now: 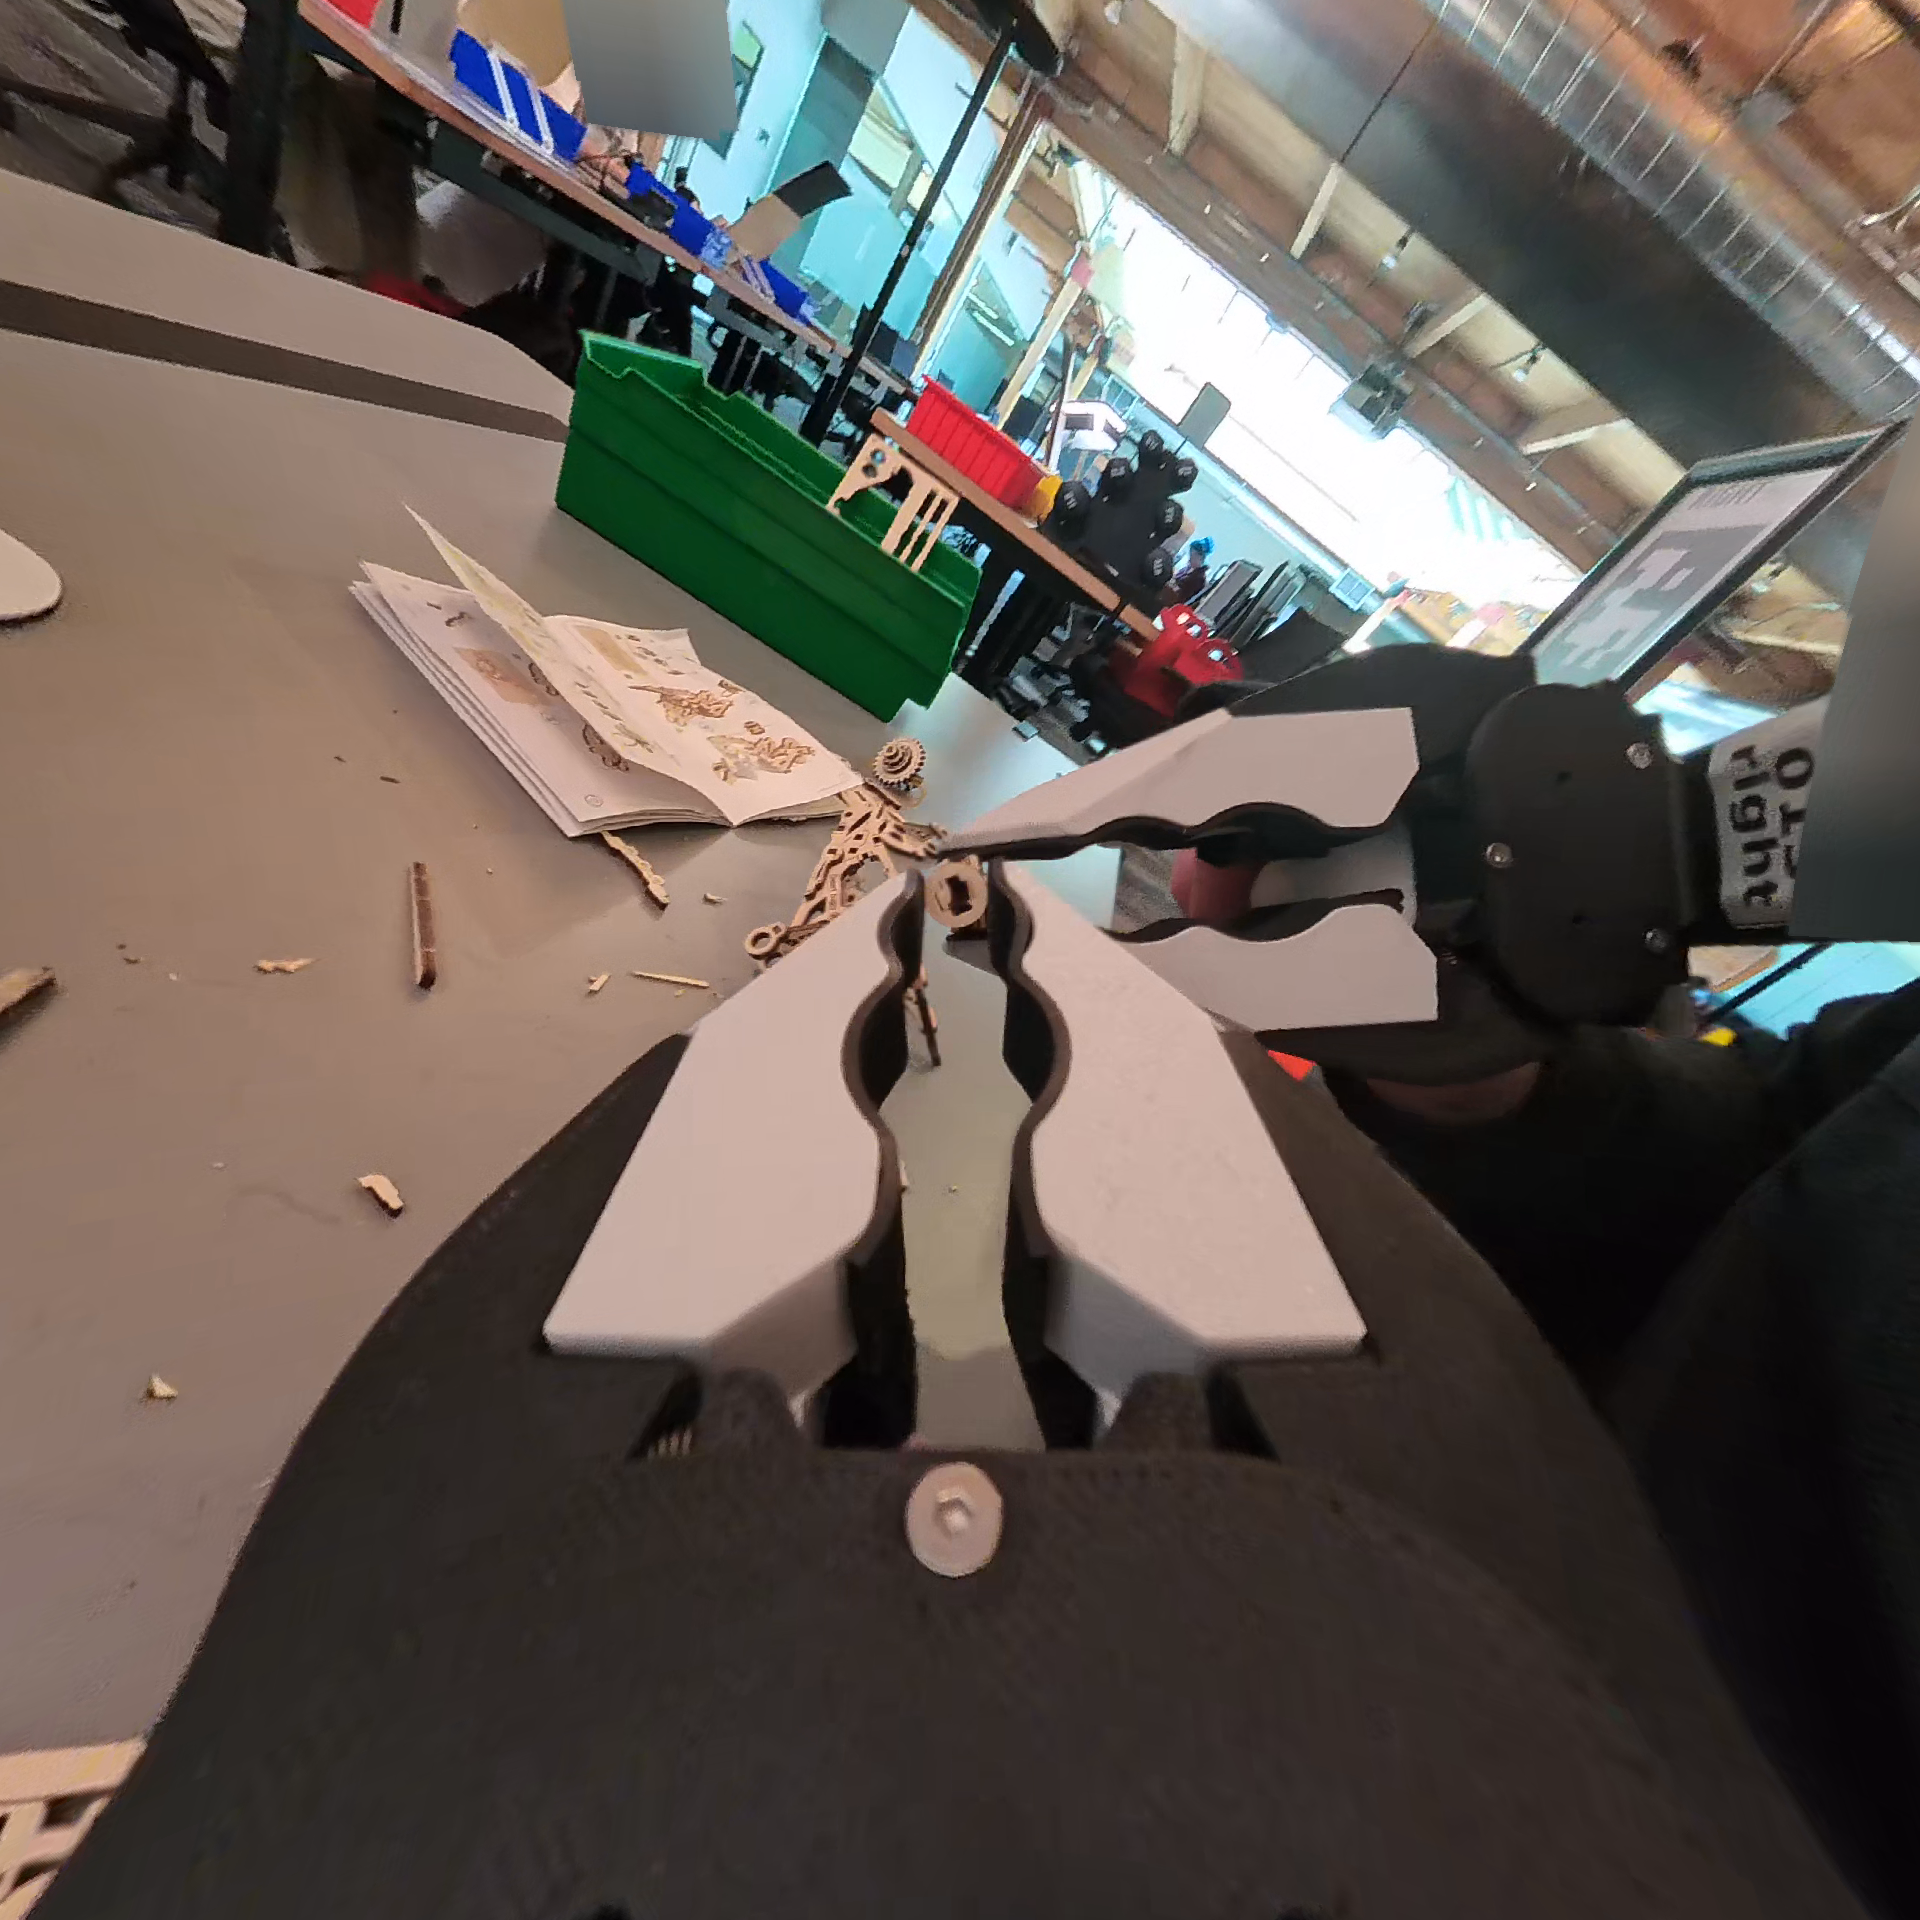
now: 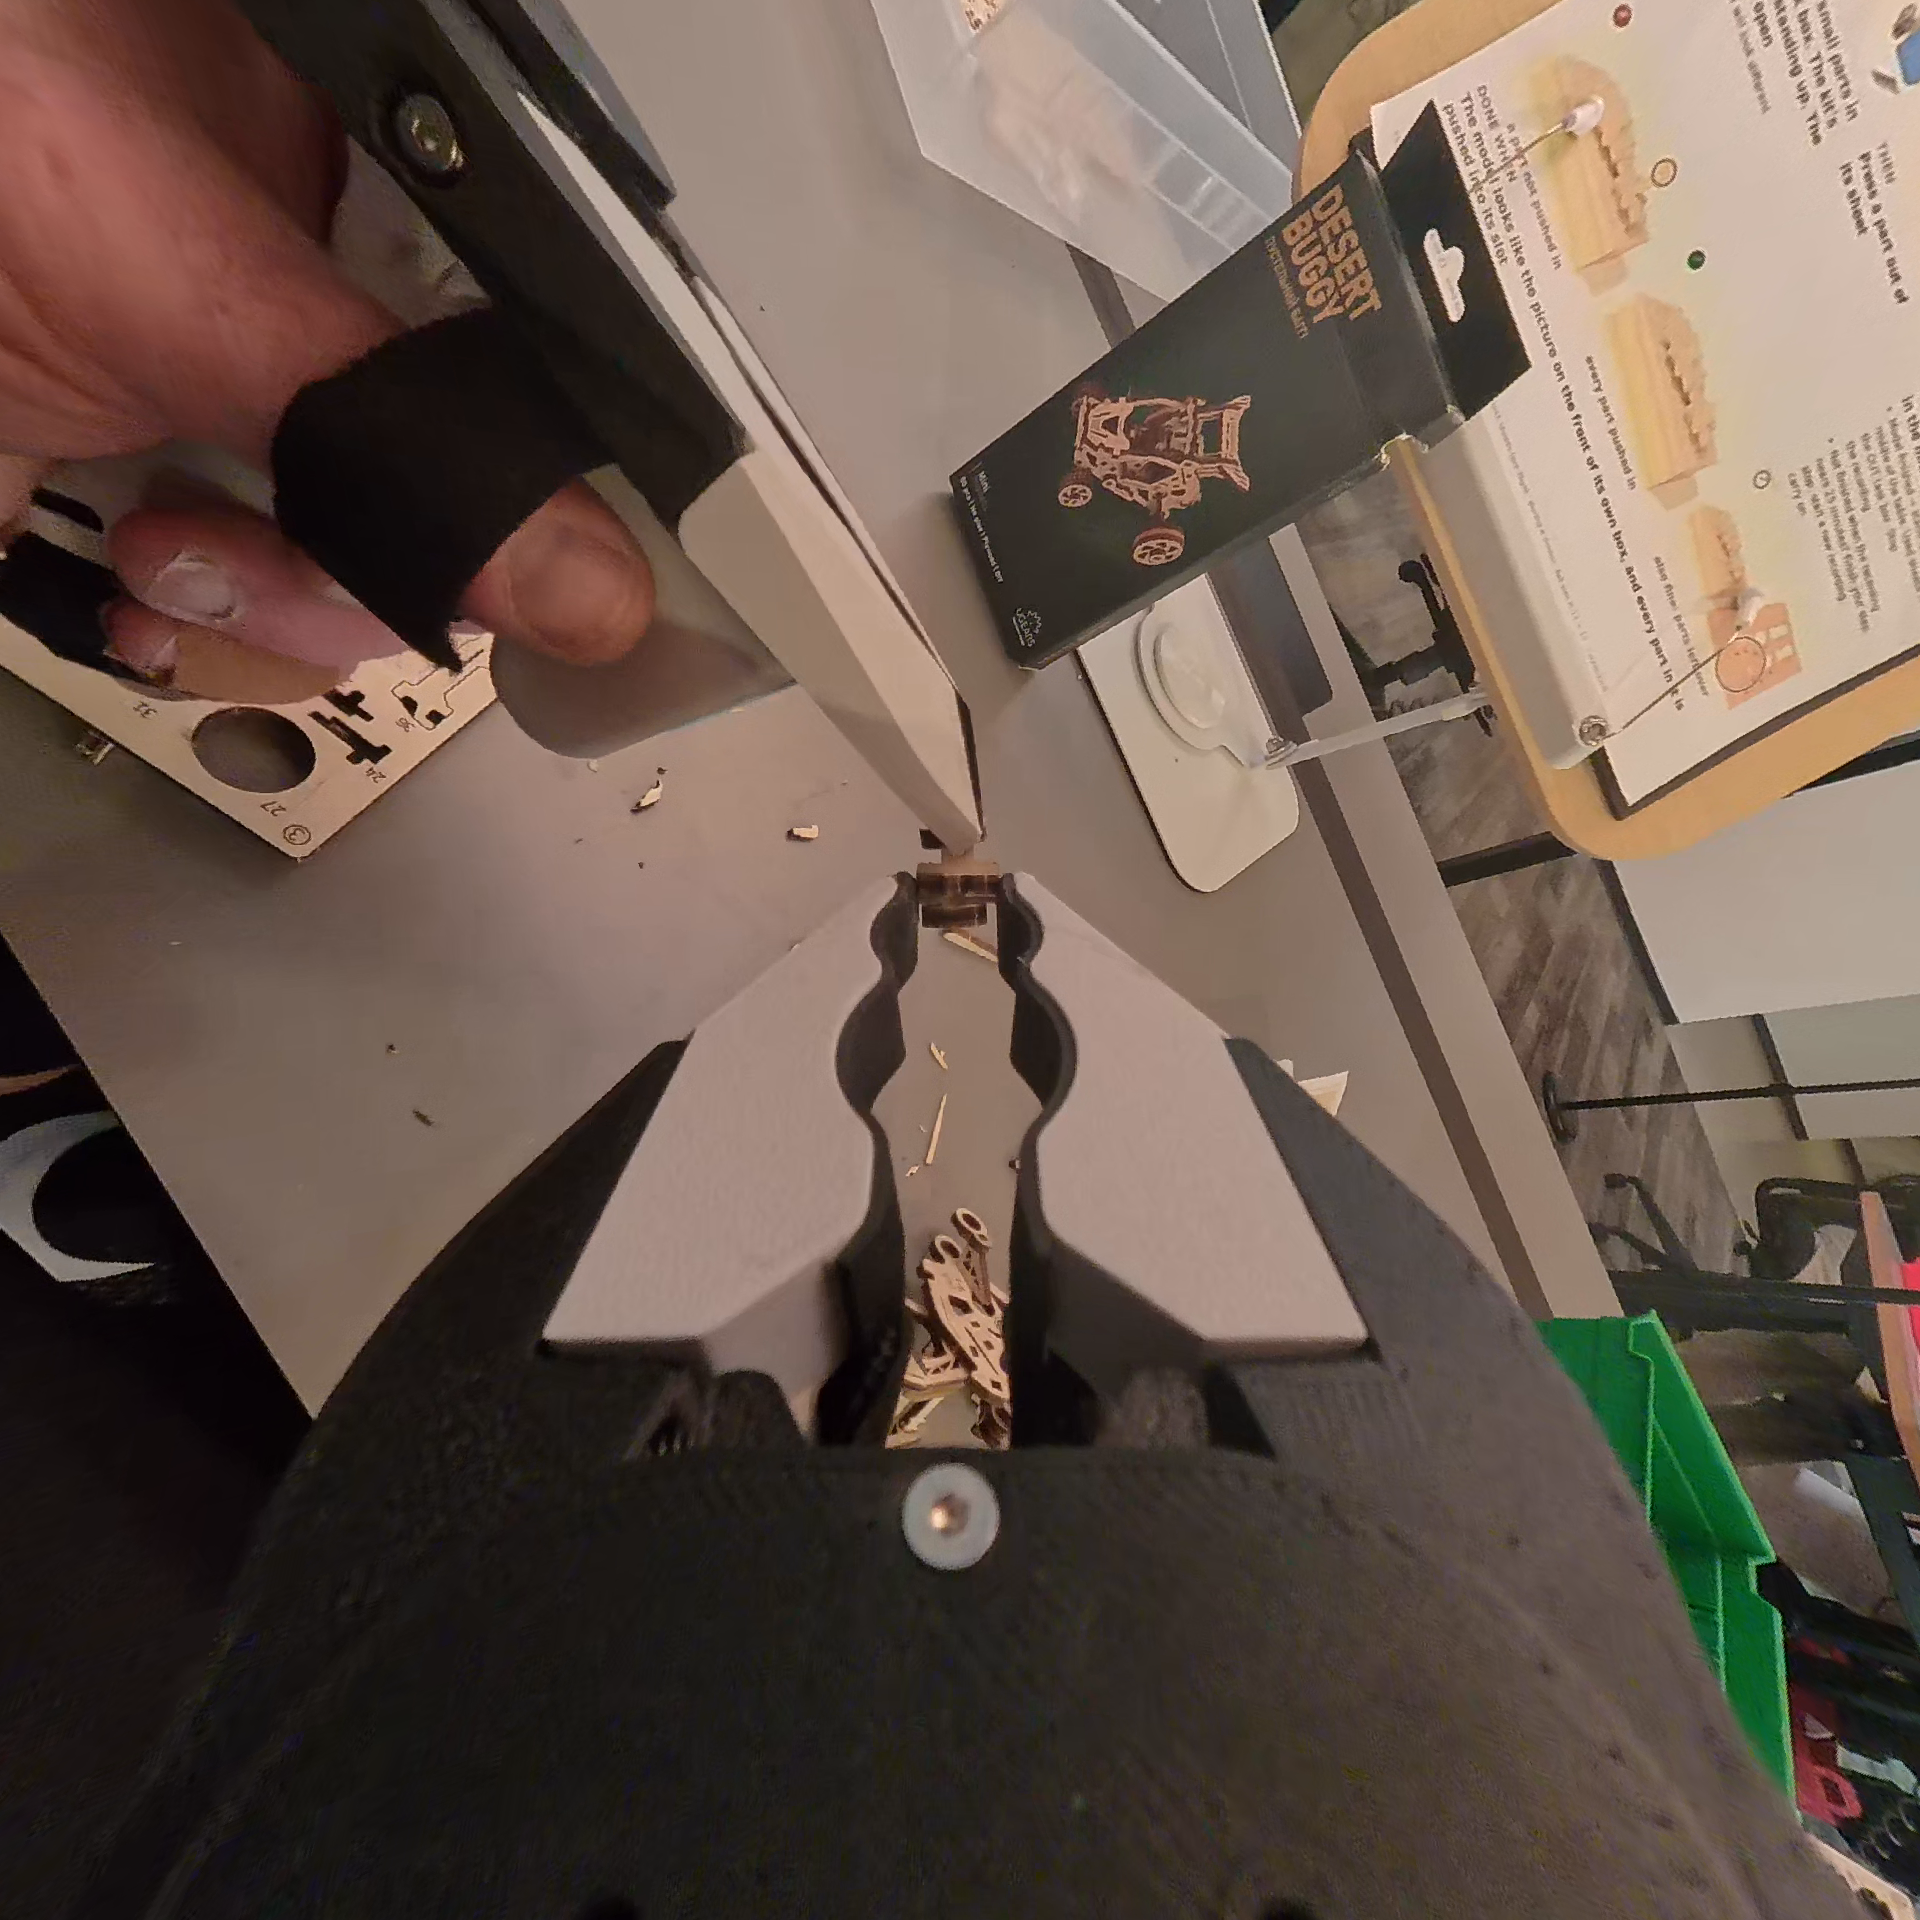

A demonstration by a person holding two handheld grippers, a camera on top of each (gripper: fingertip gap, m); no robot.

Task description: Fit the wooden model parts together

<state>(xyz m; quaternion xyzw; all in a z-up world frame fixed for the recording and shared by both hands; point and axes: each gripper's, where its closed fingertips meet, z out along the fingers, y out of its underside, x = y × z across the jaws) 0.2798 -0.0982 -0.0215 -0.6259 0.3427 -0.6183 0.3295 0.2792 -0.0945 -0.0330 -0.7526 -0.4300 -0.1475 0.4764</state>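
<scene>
A small round wooden part (image 1: 957,896) w/ a shaped centre hole is clamped at the tips of the left gripper (image 1: 957,891); jaws are closed on it. In the right wrist view the right gripper (image 2: 958,896) is seen w/ jaws clamped on a small dark-edged wooden block (image 2: 957,891), prob. the same piece seen edge-on, though that cannot be confirmed. The two grippers are met tip to tip, approx. at right angles, above the desk (image 1: 260,1091). In the left wrist view the right gripper's tips are seen pressed nearly together beside the part.

Just beyond the tips, a partly built wooden model (image 1: 857,852) w/ a gear at its far end is laid on the desk; in the right wrist view it is glimpsed between that gripper's fingers. An open instruction booklet (image 1: 613,707) is spread near it, and wood scraps and splinters (image 1: 421,925) are scattered round.

Farther off, a green bin (image 1: 727,530) w/ a wooden piece (image 1: 899,504) propped at its rim is set at the desk's far edge. In the right wrist view a punched-out wooden sheet (image 2: 301,748) is seen under the person's hand (image 2: 156,312) on the left gripper's handle. A dark kit box (image 2: 1216,416) is stood near the tips, w/ a clear plastic bin (image 2: 1081,125) behind and an instruction sheet on a stand (image 2: 1683,395) beside it.
</scene>
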